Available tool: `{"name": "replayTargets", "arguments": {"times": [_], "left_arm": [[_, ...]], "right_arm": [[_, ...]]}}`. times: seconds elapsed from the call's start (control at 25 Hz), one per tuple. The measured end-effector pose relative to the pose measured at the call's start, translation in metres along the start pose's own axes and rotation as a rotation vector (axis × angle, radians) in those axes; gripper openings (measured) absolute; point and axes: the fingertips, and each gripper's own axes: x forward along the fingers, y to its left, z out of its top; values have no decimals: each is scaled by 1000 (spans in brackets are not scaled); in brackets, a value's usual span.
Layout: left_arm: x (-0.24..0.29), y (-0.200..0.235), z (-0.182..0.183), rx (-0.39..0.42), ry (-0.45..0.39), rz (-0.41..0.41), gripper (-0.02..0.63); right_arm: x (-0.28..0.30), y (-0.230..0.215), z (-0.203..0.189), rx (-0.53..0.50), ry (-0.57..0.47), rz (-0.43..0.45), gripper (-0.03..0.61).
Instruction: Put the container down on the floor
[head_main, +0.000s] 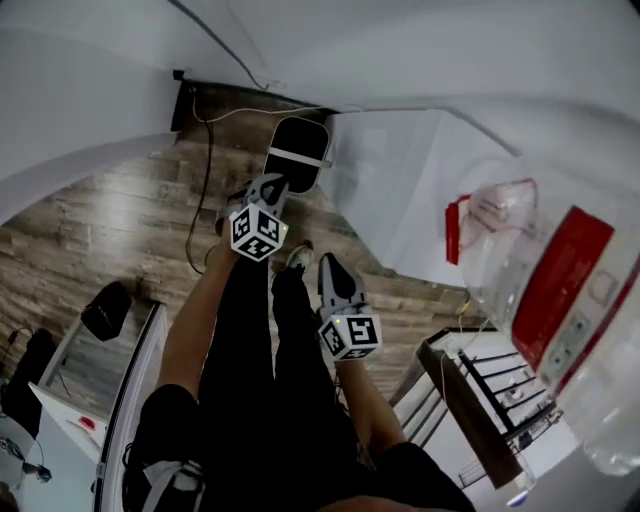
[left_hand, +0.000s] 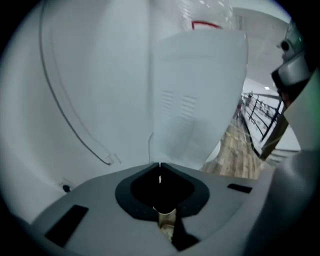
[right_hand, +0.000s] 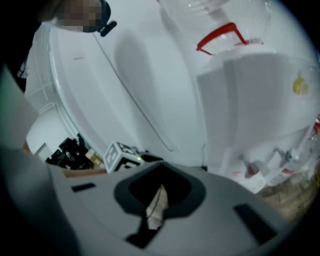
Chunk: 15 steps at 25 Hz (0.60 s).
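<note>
The container (head_main: 560, 300) is a big clear plastic water jug with a red label, close at the right of the head view, no gripper touching it. Its clear body and red handle (right_hand: 220, 35) show at the top of the right gripper view, and its edge (left_hand: 207, 15) tops the left gripper view. My left gripper (head_main: 274, 186) hangs over my legs, shut and empty, its tips (left_hand: 159, 165) meeting before a white cabinet. My right gripper (head_main: 331, 264) is lower and to the right, also shut with nothing held (right_hand: 161, 166). The left gripper's marker cube (right_hand: 120, 155) shows beside it.
A white cabinet (head_main: 400, 190) stands ahead on the wooden floor (head_main: 110, 220). A black rounded object with a white band (head_main: 300, 152) sits beyond the left gripper. A dark metal rack (head_main: 500, 395) stands at the lower right. A cable (head_main: 205, 180) runs across the floor.
</note>
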Motion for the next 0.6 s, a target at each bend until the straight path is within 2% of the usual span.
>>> {"name": "replayTargets", "arguments": {"times": [0.16,0.28,0.44,0.6], "left_arm": [[-76,-7,31,-223,-96,46,28],[-137,-8,67,-319,-189,70,26],[-210,-11,129,-374,-331,109,28],[-283,-54,159,-368,-379,161,28]], "right_arm": [[-39,22,31,-8,-23,20,34],[-71,38,52,-7,-52,40,34],[-114,46,87,-27,-125,66,34],[-167,48,104,-67,-158,91,34]]}}
